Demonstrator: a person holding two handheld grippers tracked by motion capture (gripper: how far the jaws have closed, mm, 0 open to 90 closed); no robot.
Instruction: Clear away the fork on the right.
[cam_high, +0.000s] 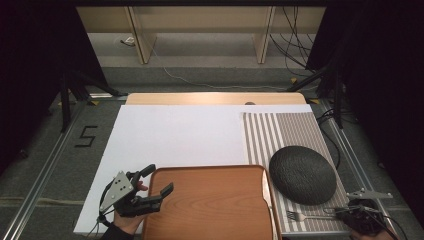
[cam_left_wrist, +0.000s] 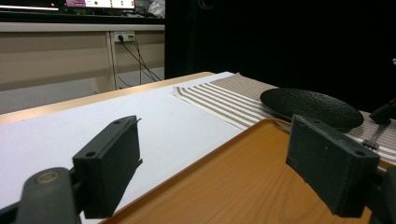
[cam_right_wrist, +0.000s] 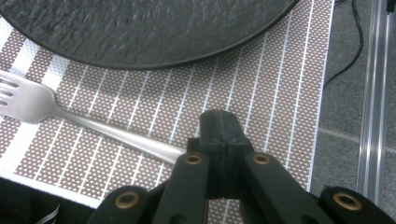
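Note:
A silver fork (cam_high: 300, 216) (cam_right_wrist: 70, 116) lies on the striped placemat (cam_high: 270, 130) (cam_right_wrist: 261, 93), just in front of a black textured plate (cam_high: 302, 174) (cam_right_wrist: 140, 28). Its tines point left. My right gripper (cam_high: 345, 215) (cam_right_wrist: 223, 126) is at the mat's near right corner, its jaws pressed together on the end of the fork's handle. My left gripper (cam_high: 159, 180) (cam_left_wrist: 210, 158) hovers wide open over the near left corner of a brown wooden tray (cam_high: 210, 205) (cam_left_wrist: 233, 186). Nothing is between its jaws.
A white sheet (cam_high: 175, 135) covers most of the tabletop left of the placemat. The tray's right edge lies close to the plate and the fork. A metal rail (cam_right_wrist: 373, 93) runs along the floor right of the table. Cables and shelving stand beyond the far edge.

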